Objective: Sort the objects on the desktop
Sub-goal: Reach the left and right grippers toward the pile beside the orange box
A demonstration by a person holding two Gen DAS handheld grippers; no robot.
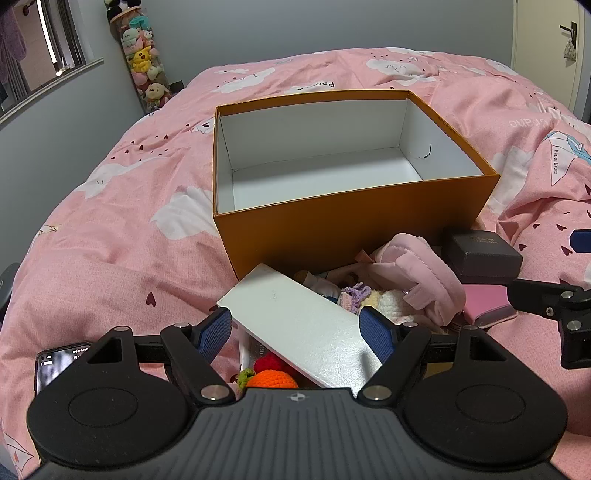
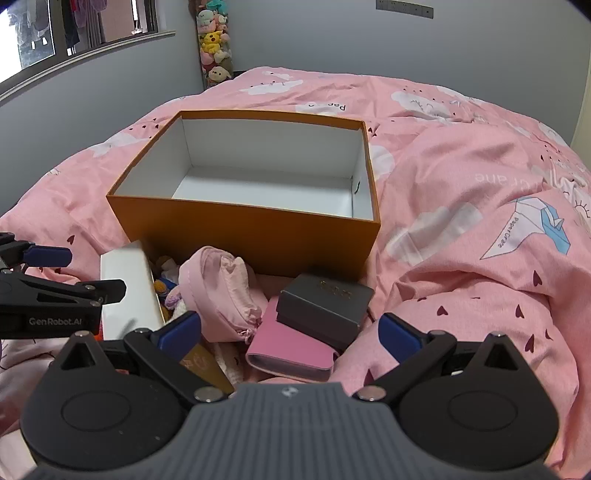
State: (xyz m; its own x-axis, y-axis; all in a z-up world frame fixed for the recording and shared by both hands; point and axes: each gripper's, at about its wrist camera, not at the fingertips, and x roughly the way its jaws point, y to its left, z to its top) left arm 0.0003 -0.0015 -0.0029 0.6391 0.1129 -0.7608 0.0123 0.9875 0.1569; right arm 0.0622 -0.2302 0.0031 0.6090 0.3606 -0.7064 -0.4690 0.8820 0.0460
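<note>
Bedspread (image 1: pixel 110 236), pink with white clouds and paper-crane print, carries everything. Orange cardboard box (image 1: pixel 354 229), lid off, white inside, nothing visible in it, sits mid-bed.

Clutter lies heaped against the box's near wall:
- white flat box (image 1: pixel 295 325), tilted, one end propped on the heap
- pink fabric bundle (image 2: pixel 225 295), crumpled, touching the orange box front
- dark grey case (image 2: pixel 325 299), resting partly on a pink wallet (image 2: pixel 291 350)
- crocheted pieces: orange ball (image 1: pixel 271 378), red one (image 1: pixel 269 362) just beside it, purple-and-cream piece (image 1: pixel 354 295) behind the white box
- phone (image 1: pixel 55 365), screen lit, at the left edge of the left wrist view

Left tongs (image 1: pixel 295 334): blue pads spread wide, straddling the lower end of the white flat box; contact with it cannot be told. Nothing pinched.

Right tongs (image 2: pixel 288 334): spread wide over the pink wallet and grey case, holding nothing.

Tube of plush toys (image 2: pixel 214 48) stands in the room corner beside the window (image 2: pixel 74 29).
</note>
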